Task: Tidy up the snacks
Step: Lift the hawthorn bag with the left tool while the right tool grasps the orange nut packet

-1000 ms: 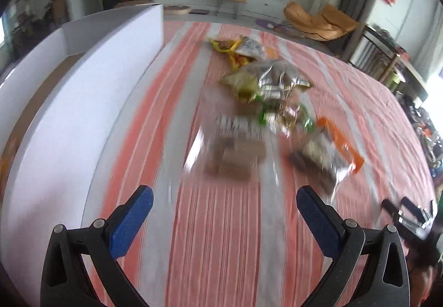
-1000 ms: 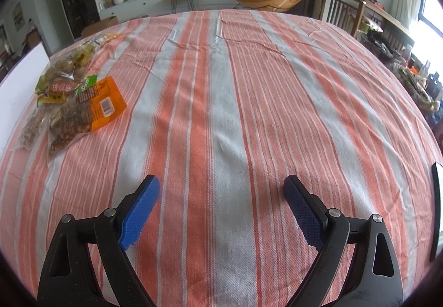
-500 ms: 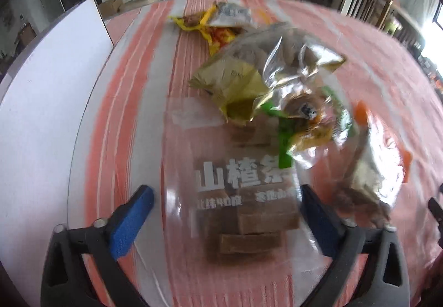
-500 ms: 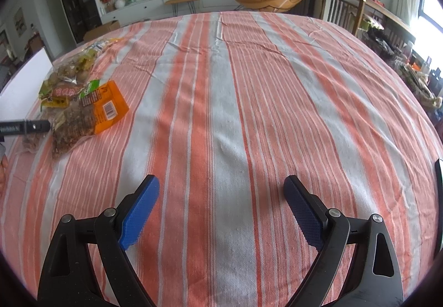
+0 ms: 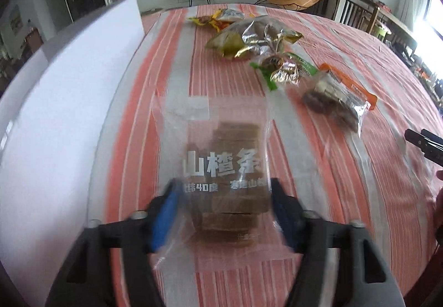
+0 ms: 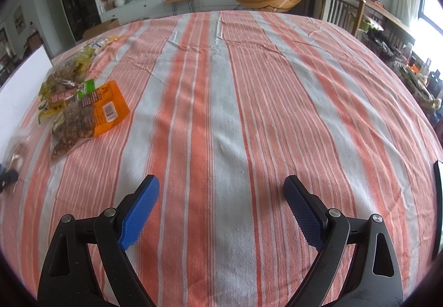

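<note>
A clear bag of brown bars [image 5: 224,146] with white lettering lies on the striped cloth, between the jaws of my left gripper [image 5: 223,196]. Those jaws are closing, and the blue pads [image 5: 166,210] stand at the bag's two sides, against its film. Beyond it lie a gold and silver bag [image 5: 249,41], a green packet [image 5: 282,68], an orange-edged packet [image 5: 337,96] and yellow packets [image 5: 218,20]. My right gripper [image 6: 221,187] hangs open over bare cloth, with nothing between its fingers. The orange packet [image 6: 94,113] lies far to its left.
A tall white box wall [image 5: 69,102] runs along the left of the snacks. The orange and grey striped tablecloth [image 6: 235,85] covers the whole table. The right gripper's black tip [image 5: 423,140] shows at the right edge of the left wrist view.
My left gripper has come down and forward to the clear bag, and its jaws have narrowed around it. The right gripper has stayed where it was.
</note>
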A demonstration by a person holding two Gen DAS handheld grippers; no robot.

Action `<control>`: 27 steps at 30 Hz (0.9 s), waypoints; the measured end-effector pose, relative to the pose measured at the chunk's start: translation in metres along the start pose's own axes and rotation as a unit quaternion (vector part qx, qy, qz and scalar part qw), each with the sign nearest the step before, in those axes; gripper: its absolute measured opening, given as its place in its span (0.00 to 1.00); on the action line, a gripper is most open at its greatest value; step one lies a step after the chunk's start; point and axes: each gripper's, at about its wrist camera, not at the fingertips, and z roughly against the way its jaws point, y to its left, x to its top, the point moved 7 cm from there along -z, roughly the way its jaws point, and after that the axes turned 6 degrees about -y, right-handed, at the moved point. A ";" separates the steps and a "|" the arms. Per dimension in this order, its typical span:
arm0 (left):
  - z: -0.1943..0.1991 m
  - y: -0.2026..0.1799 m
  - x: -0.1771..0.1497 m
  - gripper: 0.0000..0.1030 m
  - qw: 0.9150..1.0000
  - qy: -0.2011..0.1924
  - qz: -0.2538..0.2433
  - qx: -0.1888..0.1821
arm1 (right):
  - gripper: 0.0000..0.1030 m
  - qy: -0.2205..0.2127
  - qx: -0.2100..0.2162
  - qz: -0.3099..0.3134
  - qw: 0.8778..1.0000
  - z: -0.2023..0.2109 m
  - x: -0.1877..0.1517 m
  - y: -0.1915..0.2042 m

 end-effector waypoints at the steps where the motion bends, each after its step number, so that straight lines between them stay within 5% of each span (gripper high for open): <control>1: -0.003 0.005 -0.002 0.85 1.000 -0.002 0.011 0.004 | 0.91 0.000 -0.001 0.001 1.000 0.000 0.000 0.000; 6: -0.008 0.011 -0.003 1.00 0.999 -0.020 0.023 0.030 | 0.91 -0.001 0.002 -0.001 1.000 0.000 0.000 0.001; 27: -0.008 0.013 -0.003 1.00 0.999 -0.031 0.028 0.031 | 0.91 0.002 -0.005 0.005 1.000 -0.001 -0.001 0.001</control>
